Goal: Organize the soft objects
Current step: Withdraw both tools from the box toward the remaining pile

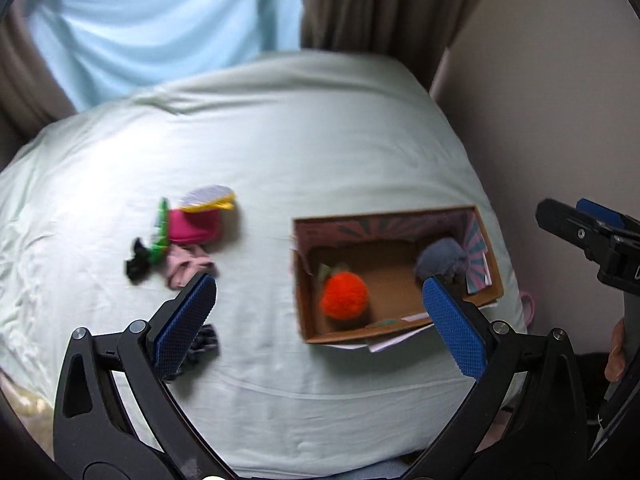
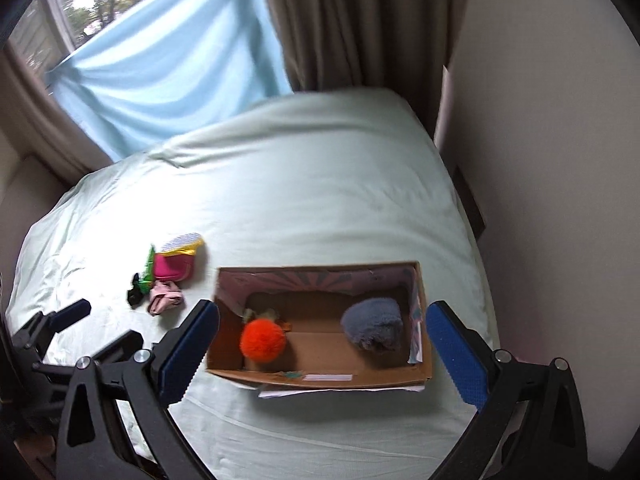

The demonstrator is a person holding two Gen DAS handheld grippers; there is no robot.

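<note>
A bed covered by a pale mint-green, lightly creased sheet carries everything. On its right part sits an open brown cardboard box with a patterned pink lining. Well apart to the left lies a small heap: a magenta fabric pouch with a yellow-edged pale piece on top, a green strip, a black scrap and a crumpled pale pink cloth. A dark patterned cloth lies nearer the front edge.

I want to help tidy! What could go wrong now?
The pile of soft things is tangled together, so the open left claw might lift several at once and drop some. The box sits near the bed's edge and could get bumped off.
</note>
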